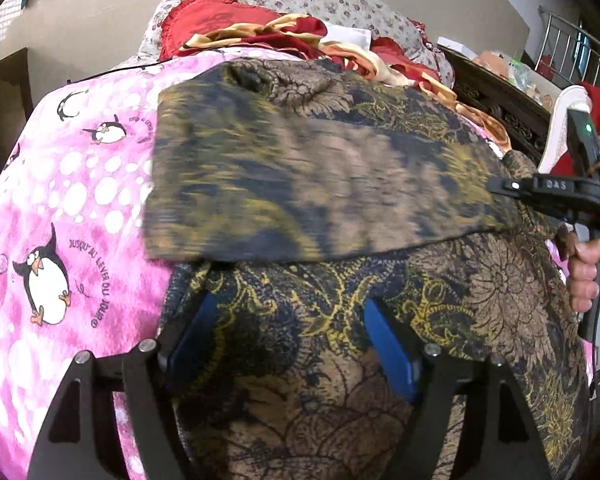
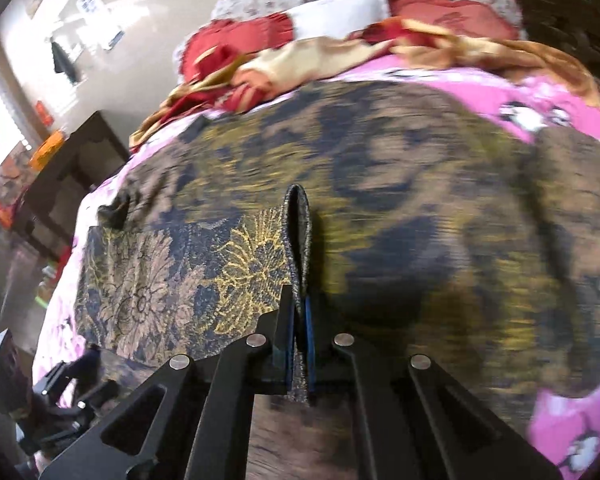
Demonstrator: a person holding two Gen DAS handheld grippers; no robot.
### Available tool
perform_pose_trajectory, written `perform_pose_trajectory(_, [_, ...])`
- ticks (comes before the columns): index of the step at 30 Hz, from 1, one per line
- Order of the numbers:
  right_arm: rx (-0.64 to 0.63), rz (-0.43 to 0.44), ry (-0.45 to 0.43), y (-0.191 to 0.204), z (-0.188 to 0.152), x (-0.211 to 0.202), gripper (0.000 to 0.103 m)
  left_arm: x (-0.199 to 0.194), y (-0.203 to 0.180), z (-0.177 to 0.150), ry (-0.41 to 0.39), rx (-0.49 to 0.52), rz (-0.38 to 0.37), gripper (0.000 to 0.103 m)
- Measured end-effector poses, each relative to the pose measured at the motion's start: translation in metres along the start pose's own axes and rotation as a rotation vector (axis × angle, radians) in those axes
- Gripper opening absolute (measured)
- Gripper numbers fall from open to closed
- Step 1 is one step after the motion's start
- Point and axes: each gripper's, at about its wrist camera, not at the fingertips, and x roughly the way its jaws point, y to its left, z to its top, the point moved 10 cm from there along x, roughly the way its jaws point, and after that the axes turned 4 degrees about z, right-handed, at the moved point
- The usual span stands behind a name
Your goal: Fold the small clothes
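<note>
A brown, navy and yellow floral garment (image 1: 324, 184) lies on a pink penguin blanket (image 1: 60, 184) on a bed. In the left wrist view my left gripper (image 1: 296, 320) has its blue pads wide apart, and the cloth drapes over and between them. My right gripper (image 1: 540, 192) shows at the right, holding up the garment's folded flap. In the right wrist view my right gripper (image 2: 298, 320) is shut on a looped edge of the garment (image 2: 380, 208), with the flap spread to the left above the blanket (image 2: 520, 96).
Red and floral pillows and a crumpled orange-red cloth (image 1: 268, 28) lie at the head of the bed. A dark wooden headboard (image 1: 496, 100) and a white chair (image 1: 568, 100) stand at the right. A dark cabinet (image 2: 76, 168) stands left of the bed.
</note>
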Motion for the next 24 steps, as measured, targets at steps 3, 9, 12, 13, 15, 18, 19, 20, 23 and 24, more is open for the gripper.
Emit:
perform_pose_trajectory(3, [0.019, -0.040, -0.014, -0.021, 0.000, -0.012, 0.000, 0.000, 0.000, 0.000, 0.000, -0.001, -0.001, 0.079])
perform_pose_trajectory(9, [0.035, -0.130, -0.018, -0.064, 0.000, -0.032, 0.000, -0.001, 0.000, 0.000, -0.001, -0.002, -0.002, 0.079])
perform_pose_trajectory(12, [0.046, -0.156, -0.025, -0.078, 0.001, -0.039, 0.000, 0.000, 0.001, 0.001, -0.001, -0.002, -0.003, 0.079])
perform_pose_trajectory(13, [0.046, -0.166, -0.027, -0.082, 0.001, -0.039, 0.000, 0.000, 0.001, 0.001, -0.001, -0.002, -0.002, 0.079])
perform_pose_trajectory(15, [0.053, -0.176, -0.029, -0.087, 0.001, -0.042, 0.000, 0.000, 0.001, 0.001, -0.002, -0.002, -0.002, 0.079])
perform_pose_trajectory(18, [0.047, -0.206, -0.040, -0.092, 0.003, -0.046, 0.000, 0.000, 0.000, 0.001, -0.002, -0.002, -0.002, 0.079])
perform_pose_trajectory(19, [0.048, -0.216, -0.049, -0.095, 0.004, -0.049, 0.000, 0.000, 0.000, 0.001, -0.002, -0.002, -0.002, 0.079])
perform_pose_trajectory(20, [0.051, -0.222, -0.054, -0.096, 0.005, -0.050, 0.000, 0.000, 0.000, 0.001, -0.002, -0.003, -0.003, 0.079])
perform_pose_trajectory(23, [0.057, -0.224, -0.052, -0.100, 0.004, -0.051, 0.000, 0.000, 0.000, 0.001, -0.002, -0.003, -0.003, 0.079])
perform_pose_trajectory(24, [0.059, -0.221, -0.050, -0.101, 0.003, -0.050, 0.000, 0.000, 0.000, 0.001, -0.002, -0.003, -0.003, 0.079])
